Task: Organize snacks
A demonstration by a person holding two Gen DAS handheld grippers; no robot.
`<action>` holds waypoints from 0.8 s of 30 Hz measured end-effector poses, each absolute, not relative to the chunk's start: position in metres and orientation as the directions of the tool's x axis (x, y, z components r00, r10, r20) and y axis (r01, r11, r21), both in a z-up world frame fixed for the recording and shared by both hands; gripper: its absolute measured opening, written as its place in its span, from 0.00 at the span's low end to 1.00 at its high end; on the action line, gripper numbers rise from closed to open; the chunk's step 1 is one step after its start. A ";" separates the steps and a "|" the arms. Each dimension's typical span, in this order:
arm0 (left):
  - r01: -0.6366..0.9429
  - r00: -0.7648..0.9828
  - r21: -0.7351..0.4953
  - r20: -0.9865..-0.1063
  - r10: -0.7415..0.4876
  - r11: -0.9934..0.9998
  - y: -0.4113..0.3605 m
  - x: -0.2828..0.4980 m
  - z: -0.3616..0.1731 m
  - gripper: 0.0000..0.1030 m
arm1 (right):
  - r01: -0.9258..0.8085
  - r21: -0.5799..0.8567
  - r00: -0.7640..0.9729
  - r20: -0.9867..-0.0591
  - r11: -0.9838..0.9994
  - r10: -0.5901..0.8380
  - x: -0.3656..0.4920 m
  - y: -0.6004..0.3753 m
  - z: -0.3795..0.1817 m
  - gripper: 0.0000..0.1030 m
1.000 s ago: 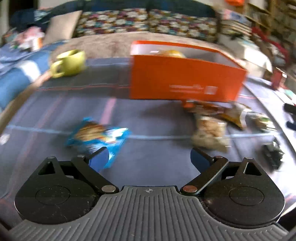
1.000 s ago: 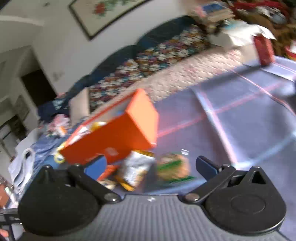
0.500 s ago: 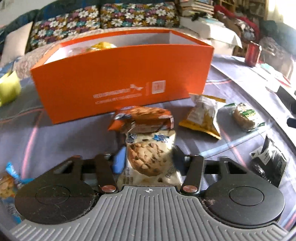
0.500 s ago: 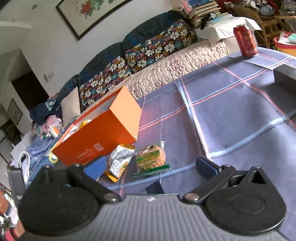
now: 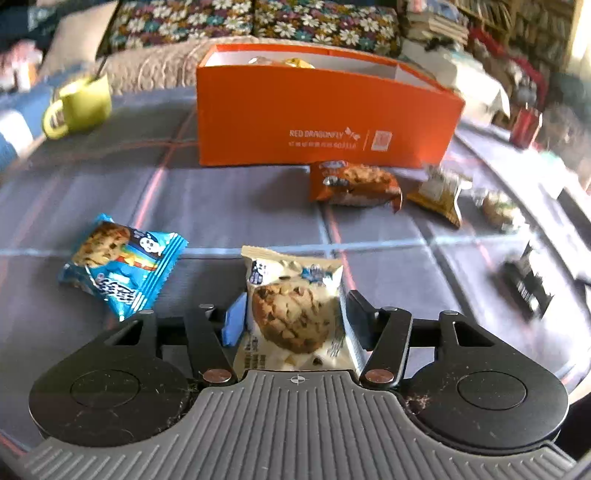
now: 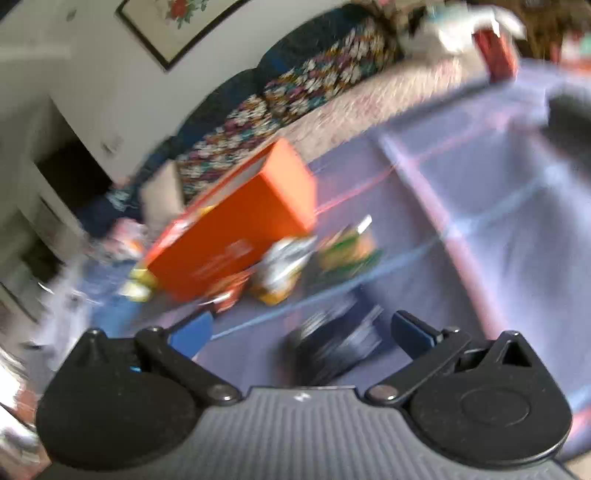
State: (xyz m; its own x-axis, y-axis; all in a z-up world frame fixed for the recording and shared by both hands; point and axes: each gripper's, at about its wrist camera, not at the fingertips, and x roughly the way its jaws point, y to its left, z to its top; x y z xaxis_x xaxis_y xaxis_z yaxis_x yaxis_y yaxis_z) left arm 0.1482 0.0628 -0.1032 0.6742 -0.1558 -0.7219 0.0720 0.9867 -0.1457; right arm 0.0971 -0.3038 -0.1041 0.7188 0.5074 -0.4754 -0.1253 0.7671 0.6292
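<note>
A cream cookie packet [image 5: 288,321] sits between the pads of my left gripper [image 5: 294,308]. Both pads touch its sides, and the jaws are opening slightly. Beyond it stands the open orange box [image 5: 325,122] with a few snacks inside. On the cloth lie a blue cookie packet [image 5: 118,266], an orange-brown packet [image 5: 354,181], a yellow packet [image 5: 439,192], a green-labelled clear packet [image 5: 498,208] and a black packet [image 5: 524,284]. My right gripper [image 6: 299,328] is open, with the blurred black packet [image 6: 332,343] on the table just ahead between its fingers. The orange box [image 6: 236,236] is at its left.
A green mug [image 5: 79,107] stands at the table's far left and a red can [image 5: 524,125] at the far right. A sofa with floral cushions [image 5: 251,18] runs behind the table. The plaid tablecloth [image 5: 229,206] is bare between the blue packet and the box.
My left gripper closed on the cream cookie packet near the box and has drawn back with it. The right view has swung and blurred, and the black packet now lies between its fingers.
</note>
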 end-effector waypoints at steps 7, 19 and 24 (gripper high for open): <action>0.091 0.680 -0.195 -0.704 -0.204 0.976 0.070 0.142 -0.104 0.33 | -0.097 0.523 0.678 -0.589 0.847 0.441 0.137 -0.271 -0.112 1.00; 0.112 0.690 -0.122 -0.704 -0.166 0.986 0.057 0.138 -0.111 0.65 | -0.174 0.224 0.716 -0.639 0.959 0.280 0.173 -0.220 -0.117 1.00; 0.129 0.700 -0.062 -0.702 -0.135 0.990 0.048 0.137 -0.115 0.67 | -0.181 0.170 0.734 -0.632 0.969 0.248 0.171 -0.210 -0.118 0.99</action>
